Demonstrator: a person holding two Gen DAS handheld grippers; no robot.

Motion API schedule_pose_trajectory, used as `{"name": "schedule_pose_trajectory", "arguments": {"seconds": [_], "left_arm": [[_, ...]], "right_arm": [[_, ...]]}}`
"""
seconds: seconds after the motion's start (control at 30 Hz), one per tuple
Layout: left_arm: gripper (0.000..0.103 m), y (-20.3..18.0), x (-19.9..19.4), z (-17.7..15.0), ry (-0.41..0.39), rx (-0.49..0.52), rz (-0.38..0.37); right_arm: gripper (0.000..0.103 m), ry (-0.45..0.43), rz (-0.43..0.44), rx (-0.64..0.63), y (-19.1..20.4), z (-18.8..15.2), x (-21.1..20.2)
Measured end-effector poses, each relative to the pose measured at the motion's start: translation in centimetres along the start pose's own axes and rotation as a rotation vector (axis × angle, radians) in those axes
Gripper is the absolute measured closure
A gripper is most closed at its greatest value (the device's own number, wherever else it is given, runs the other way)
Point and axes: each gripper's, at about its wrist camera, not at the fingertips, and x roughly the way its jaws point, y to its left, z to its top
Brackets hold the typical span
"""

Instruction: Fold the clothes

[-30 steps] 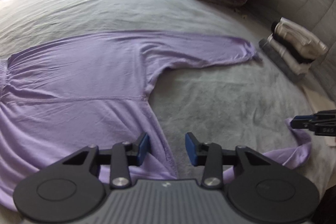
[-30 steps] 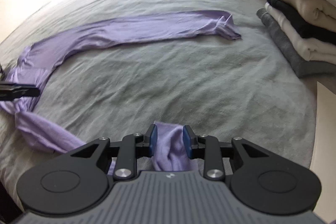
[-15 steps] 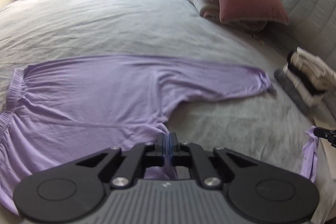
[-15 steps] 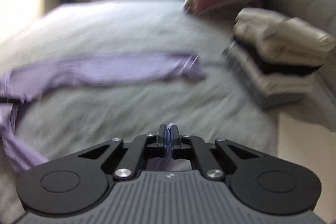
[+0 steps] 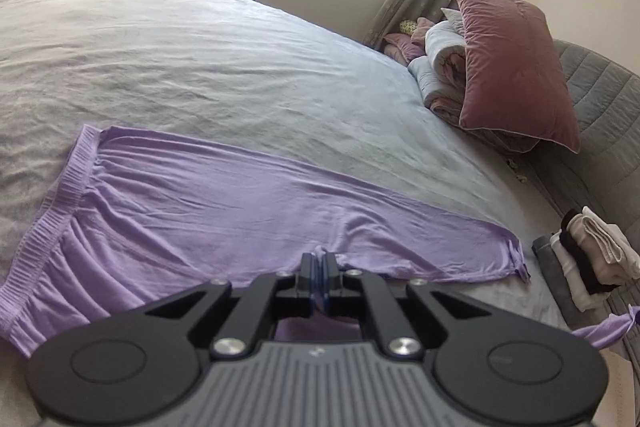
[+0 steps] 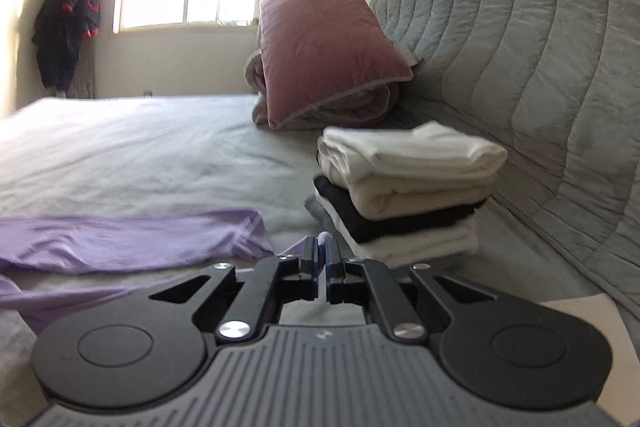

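Note:
A pair of lilac trousers (image 5: 208,203) lies spread on the grey bed (image 5: 192,67), elastic waistband to the left and one leg stretched toward the right. My left gripper (image 5: 319,261) is shut on the fabric near the crotch seam and holds it a little above the bed. The other leg's end (image 5: 612,325) hangs lifted at the right edge of the left wrist view. In the right wrist view my right gripper (image 6: 321,251) is shut on that lilac leg end, a tuft of cloth poking up between the pads. The flat leg (image 6: 132,243) lies to its left.
A stack of folded white, black and cream clothes (image 6: 404,187) stands just beyond the right gripper, against the grey quilted headboard (image 6: 540,67). A pink pillow (image 5: 516,71) leans on rolled bedding at the bed's far right. A dark coat (image 6: 66,27) hangs by the window.
Both grippers closed on the lilac fabric and rose from the bed, tilting upward; the near trouser leg came up with them. The views now take in the window and headboard.

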Motion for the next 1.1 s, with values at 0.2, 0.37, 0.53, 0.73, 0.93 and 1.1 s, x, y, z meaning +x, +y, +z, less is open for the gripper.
{"name": "schedule_pose_trajectory", "arguments": {"seconds": [0.2, 0.37, 0.53, 0.73, 0.93, 1.1], "left_arm": [[0.1, 0.2, 1.1, -0.5, 0.058, 0.02, 0.04], [0.1, 0.5, 1.9, -0.6, 0.106, 0.024, 0.087], [0.099, 0.9, 2.7, -1.1, 0.173, 0.035, 0.128], [0.083, 0.5, 2.2, -0.7, 0.142, 0.031, 0.085], [0.061, -1.9, 2.1, -0.5, 0.101, 0.094, -0.004], [0.047, -5.6, 3.3, -1.7, 0.126, 0.237, -0.085]], "right_arm": [[0.1, 0.182, 0.03, -0.051, -0.3, -2.7, 0.7], [0.1, 0.352, 0.078, -0.102, -0.6, -5.4, 1.6], [0.1, 0.466, 0.087, -0.147, -1.0, -7.1, 2.0], [0.083, 0.386, 0.136, -0.04, -2.6, -5.9, 0.8], [0.066, 0.375, 0.217, -0.024, -0.9, -4.8, 1.6], [0.066, 0.383, 0.268, -0.091, 2.1, -4.8, 2.3]]}}
